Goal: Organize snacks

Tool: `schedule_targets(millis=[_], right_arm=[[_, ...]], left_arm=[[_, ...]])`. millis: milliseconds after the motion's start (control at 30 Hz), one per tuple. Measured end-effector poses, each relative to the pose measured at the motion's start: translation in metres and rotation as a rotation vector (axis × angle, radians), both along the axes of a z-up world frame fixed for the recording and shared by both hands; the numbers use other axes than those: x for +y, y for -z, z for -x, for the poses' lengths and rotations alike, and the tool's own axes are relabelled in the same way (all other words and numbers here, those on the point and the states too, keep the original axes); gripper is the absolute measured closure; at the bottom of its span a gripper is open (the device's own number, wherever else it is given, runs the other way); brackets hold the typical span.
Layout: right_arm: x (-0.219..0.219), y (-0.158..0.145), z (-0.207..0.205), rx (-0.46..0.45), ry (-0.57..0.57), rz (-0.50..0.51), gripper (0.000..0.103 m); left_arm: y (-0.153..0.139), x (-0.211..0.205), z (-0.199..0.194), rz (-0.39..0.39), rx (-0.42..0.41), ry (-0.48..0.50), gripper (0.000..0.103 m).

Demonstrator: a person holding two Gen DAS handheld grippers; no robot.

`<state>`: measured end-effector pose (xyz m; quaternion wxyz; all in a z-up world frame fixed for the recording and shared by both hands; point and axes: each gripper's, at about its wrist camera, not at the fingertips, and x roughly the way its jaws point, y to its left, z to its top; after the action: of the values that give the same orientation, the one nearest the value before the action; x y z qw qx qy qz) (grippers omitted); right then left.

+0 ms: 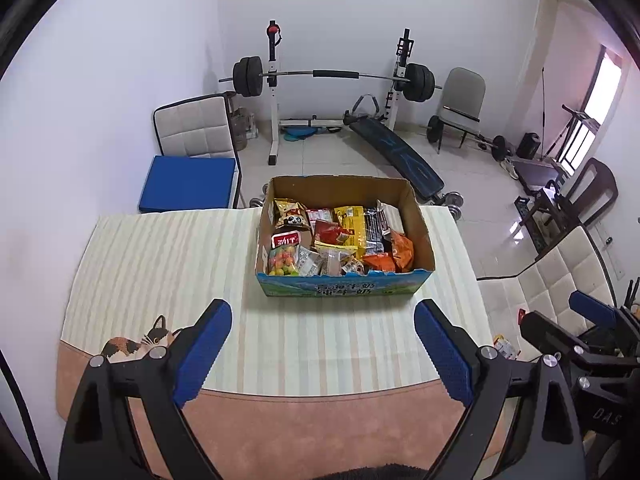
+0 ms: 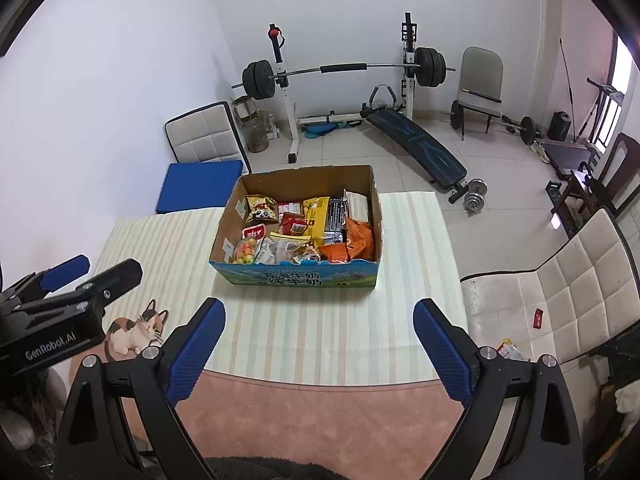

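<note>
The tabletop (image 1: 168,280), under a striped cloth with a pink border, fills the lower half of both views. Behind it, in the upper middle of each frame, a barbell rack (image 1: 332,76) stands against the white wall, with a slanted bench (image 1: 396,152) on the tiled floor to its right. A padded chair (image 2: 560,292) sits at the right edge of the right wrist view.

The box (image 1: 344,286), open-topped cardboard with a blue printed front, rests on the cloth just above the centre of the left wrist frame and slightly left of centre in the right wrist frame (image 2: 296,280). It is packed with snacks (image 1: 340,240): a panda bag (image 1: 294,218) at the upper left inside, a yellow pack (image 1: 352,220) in the middle, orange bags (image 1: 394,254) at the lower right, and a bag of coloured balls (image 1: 282,260) at the lower left.

The left gripper (image 1: 323,354) hangs low in its frame with jaws spread wide, nothing between them. The right gripper (image 2: 319,352) is likewise wide open and holds nothing. A cat print (image 2: 136,330) lies on the cloth at lower left.
</note>
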<state>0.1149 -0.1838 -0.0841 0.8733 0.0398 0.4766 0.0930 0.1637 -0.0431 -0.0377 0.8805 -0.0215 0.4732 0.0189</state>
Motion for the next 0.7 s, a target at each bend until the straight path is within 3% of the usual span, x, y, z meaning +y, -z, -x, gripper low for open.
schedule_targets(millis=[333, 433, 700], right_arm=[[0.002, 0.000, -0.009, -0.055, 0.026, 0.035, 0.002], [0.005, 0.004, -0.019, -0.069, 0.031, 0.049, 0.002], [0.012, 0.021, -0.051, -0.086, 0.067, 0.070, 0.001]], left_arm=[[0.008, 0.008, -0.005, 0.004, -0.012, -0.020, 0.009], [0.013, 0.009, -0.009, -0.005, -0.020, -0.021, 0.000], [0.032, 0.012, -0.031, -0.041, -0.042, -0.045, 0.000]])
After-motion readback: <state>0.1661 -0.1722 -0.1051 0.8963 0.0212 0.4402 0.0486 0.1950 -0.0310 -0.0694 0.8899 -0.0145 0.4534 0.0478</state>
